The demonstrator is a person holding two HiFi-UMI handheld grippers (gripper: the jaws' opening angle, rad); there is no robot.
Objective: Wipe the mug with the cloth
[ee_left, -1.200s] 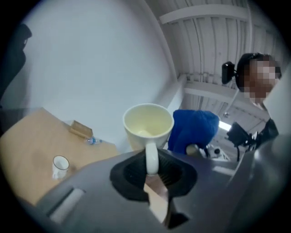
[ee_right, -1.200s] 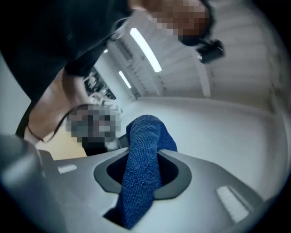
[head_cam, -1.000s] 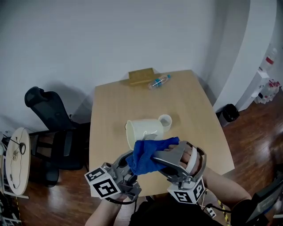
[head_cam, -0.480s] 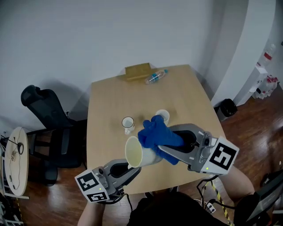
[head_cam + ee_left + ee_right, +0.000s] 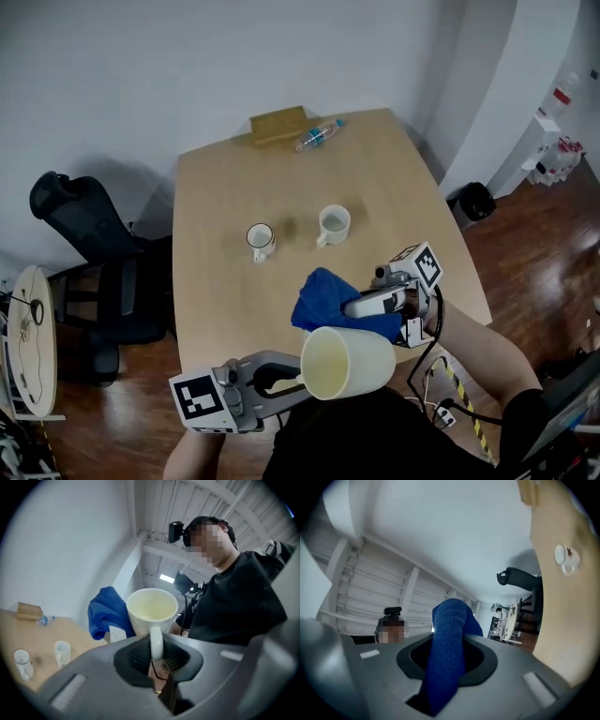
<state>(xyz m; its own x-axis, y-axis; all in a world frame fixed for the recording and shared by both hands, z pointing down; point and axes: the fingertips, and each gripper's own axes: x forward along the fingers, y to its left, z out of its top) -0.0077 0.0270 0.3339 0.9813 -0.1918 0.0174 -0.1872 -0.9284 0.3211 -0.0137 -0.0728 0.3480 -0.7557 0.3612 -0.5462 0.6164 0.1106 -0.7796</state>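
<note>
A pale wooden surface (image 5: 216,178) stands by a white wall, carrying a small cup (image 5: 260,240), a second cup (image 5: 332,223), and a plastic bottle (image 5: 317,136) beside a wooden block (image 5: 278,126) at its far edge. Over the near edge, the left claw (image 5: 292,378) is clenched on the handle of the cream mug (image 5: 345,363), whose mouth tips up towards the head view. The right claw (image 5: 361,305) grips the blue cloth (image 5: 323,300), bunched just beside the mug.

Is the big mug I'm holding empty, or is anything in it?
Empty: the mug, held by its handle in the left gripper, shows a bare cream interior.
</note>
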